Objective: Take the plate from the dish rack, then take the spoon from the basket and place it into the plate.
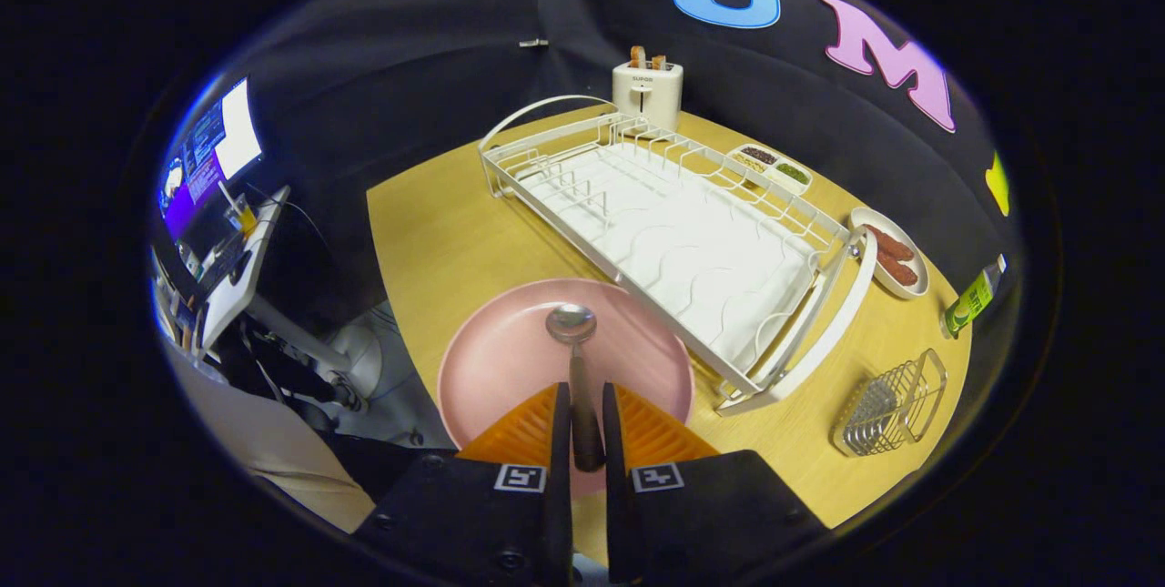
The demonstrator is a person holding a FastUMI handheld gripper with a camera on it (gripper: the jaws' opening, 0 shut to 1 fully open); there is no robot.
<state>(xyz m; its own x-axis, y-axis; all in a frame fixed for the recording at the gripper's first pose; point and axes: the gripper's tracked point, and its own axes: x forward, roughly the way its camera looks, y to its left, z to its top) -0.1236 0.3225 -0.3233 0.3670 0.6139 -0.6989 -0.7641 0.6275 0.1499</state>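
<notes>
A pink plate [510, 359] lies on the wooden table just ahead of my fingers, beside the near end of the white dish rack [692, 241]. My gripper [582, 405] is shut on the dark handle of a spoon [572, 325]. The spoon's metal bowl reaches out over the middle of the plate. I cannot tell whether the bowl touches the plate. The wire basket [890, 405] stands to the right of the rack's near end, with nothing visible inside it.
A white toaster [647, 91] with bread stands beyond the rack's far end. Small dishes [772, 165], a plate of sausages [892, 255] and a green bottle [972, 298] line the table's right side. A desk with a monitor [214, 159] stands off to the left.
</notes>
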